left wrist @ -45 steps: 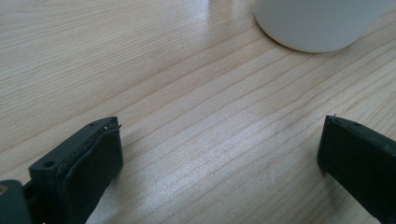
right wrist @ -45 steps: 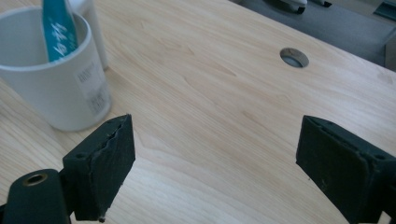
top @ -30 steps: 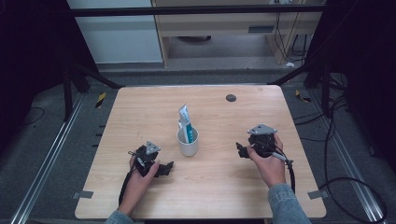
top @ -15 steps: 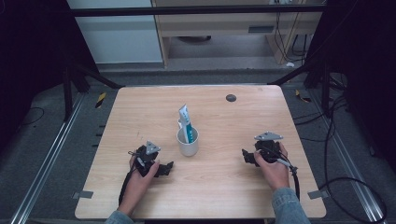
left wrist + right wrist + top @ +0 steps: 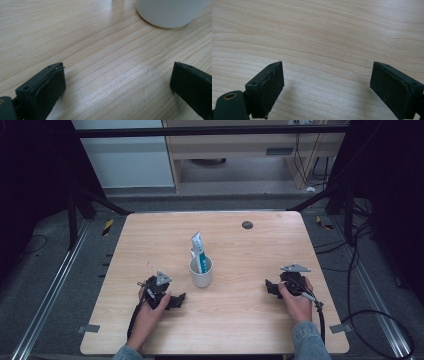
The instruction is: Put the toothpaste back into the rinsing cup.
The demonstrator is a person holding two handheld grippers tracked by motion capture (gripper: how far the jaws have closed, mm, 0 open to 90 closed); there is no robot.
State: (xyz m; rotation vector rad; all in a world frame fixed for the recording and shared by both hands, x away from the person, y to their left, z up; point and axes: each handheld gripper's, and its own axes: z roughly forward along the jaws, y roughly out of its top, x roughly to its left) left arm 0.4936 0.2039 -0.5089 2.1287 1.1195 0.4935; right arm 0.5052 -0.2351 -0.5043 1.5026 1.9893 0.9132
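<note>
A white cup (image 5: 201, 272) stands upright near the middle of the wooden table (image 5: 240, 245), with a blue and white toothpaste tube (image 5: 199, 251) standing in it. My left gripper (image 5: 181, 298) rests low on the table to the cup's front left, open, with bare wood between its jaws; the left gripper view has the cup's base (image 5: 170, 12) at the top right. My right gripper (image 5: 268, 287) sits open on the table at the front right, well apart from the cup, and its jaws frame bare wood (image 5: 327, 62).
A small dark round disc (image 5: 247, 225) lies near the table's back edge. Cables trail on the floor at the right (image 5: 360, 310). A light cabinet (image 5: 125, 155) and a wooden bench (image 5: 240, 145) stand behind the table.
My right gripper has drawn back toward the table's front edge and slightly right, still open. The left gripper, cup and tube have stayed put.
</note>
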